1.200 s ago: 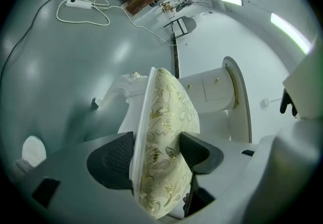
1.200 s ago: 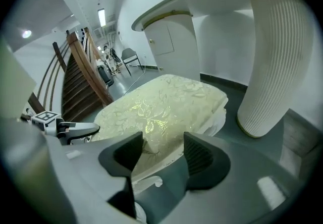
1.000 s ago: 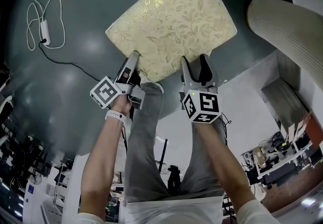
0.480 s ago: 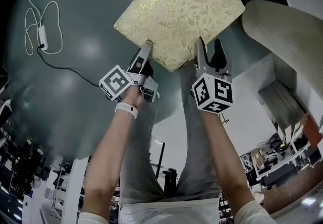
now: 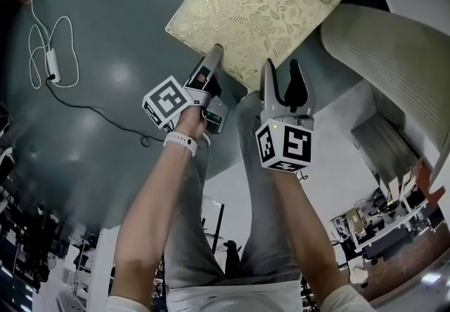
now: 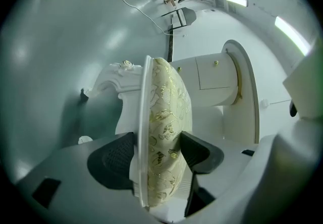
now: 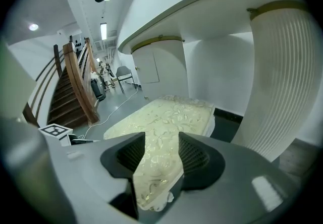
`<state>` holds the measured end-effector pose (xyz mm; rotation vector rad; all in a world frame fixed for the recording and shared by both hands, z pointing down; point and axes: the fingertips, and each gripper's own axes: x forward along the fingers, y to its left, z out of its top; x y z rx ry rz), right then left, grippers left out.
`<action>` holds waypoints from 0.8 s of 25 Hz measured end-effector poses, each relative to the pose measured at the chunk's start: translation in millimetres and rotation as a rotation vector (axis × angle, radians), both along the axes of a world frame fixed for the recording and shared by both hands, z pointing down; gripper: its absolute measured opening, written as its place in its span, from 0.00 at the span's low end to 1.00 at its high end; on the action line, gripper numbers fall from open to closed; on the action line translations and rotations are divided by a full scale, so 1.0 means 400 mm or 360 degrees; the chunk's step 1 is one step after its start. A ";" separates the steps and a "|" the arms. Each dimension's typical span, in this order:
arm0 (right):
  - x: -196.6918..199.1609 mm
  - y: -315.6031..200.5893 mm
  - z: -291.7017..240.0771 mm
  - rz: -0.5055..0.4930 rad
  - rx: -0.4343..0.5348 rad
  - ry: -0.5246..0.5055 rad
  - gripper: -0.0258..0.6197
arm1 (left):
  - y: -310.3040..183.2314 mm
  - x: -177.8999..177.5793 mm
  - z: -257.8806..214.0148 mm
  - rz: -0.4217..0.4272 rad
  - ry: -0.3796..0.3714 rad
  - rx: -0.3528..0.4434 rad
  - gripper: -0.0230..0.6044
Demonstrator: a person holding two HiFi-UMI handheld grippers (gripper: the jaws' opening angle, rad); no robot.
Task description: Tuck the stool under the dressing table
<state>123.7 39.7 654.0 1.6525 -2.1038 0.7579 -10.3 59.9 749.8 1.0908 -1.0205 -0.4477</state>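
The stool's gold-patterned cushion (image 5: 253,8) stands on the grey floor just left of the white dressing table's ribbed pillar (image 5: 394,43). My left gripper (image 5: 213,57) is shut on the seat's near edge; in the left gripper view its pads clamp the cushion (image 6: 166,127) and its white frame. My right gripper (image 5: 281,72) is at the near right corner. Its jaws are closing, and the cushion's corner (image 7: 160,167) sits pinched between the pads. Ahead in the right gripper view are the table top (image 7: 202,6) and the ribbed pillar (image 7: 282,66).
A white cable with an adaptor (image 5: 49,57) and a dark cable (image 5: 105,117) lie on the floor at left. The stool's carved white leg (image 6: 113,79) shows under the seat. A wooden staircase (image 7: 75,87) rises at left. My grey-trousered legs (image 5: 211,233) are below.
The stool and both grippers have shifted up and right in the head view, nearer the dressing table's pillar. The right gripper has risen, with more cushion between its pads.
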 end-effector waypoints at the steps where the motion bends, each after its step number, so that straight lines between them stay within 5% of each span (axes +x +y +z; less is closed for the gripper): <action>1: 0.004 0.004 0.000 -0.0001 0.0001 0.0012 0.37 | -0.013 0.012 -0.002 0.0013 0.0009 0.0008 0.49; 10: -0.001 0.021 0.027 0.0019 -0.0011 0.0039 0.24 | -0.059 0.057 0.026 0.0103 0.0054 0.0008 0.50; 20: 0.011 -0.002 0.016 0.0005 -0.0029 0.0022 0.26 | -0.056 0.054 0.009 0.0047 0.0022 -0.0015 0.49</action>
